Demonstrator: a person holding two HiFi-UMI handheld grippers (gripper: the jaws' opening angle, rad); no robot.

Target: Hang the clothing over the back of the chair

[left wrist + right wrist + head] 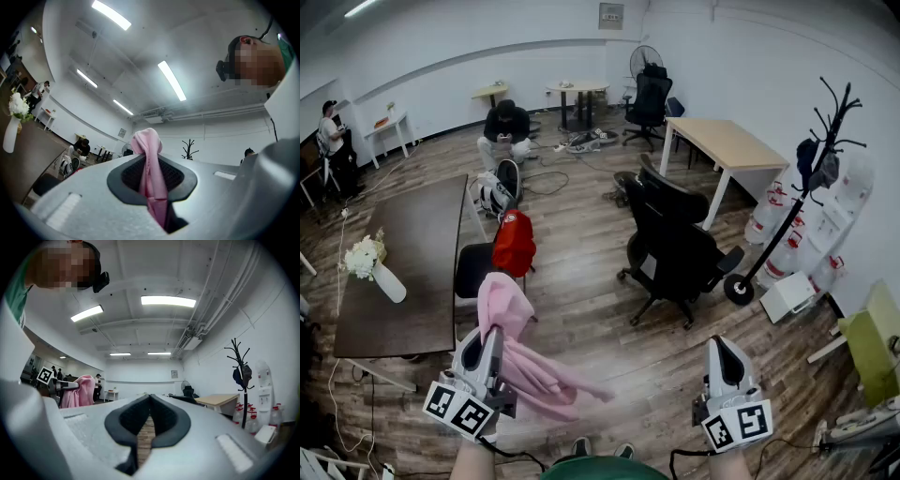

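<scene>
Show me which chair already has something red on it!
Find the long dark table on the left side of the room. Tucked by its right edge stands a small black chair. Unlike the big black office chair in the middle of the floor, it has a red bundle on its back.

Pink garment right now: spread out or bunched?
Bunched. The pink garment hangs in a crumpled wad from the left gripper, whose jaws pinch one fold of it.
</scene>
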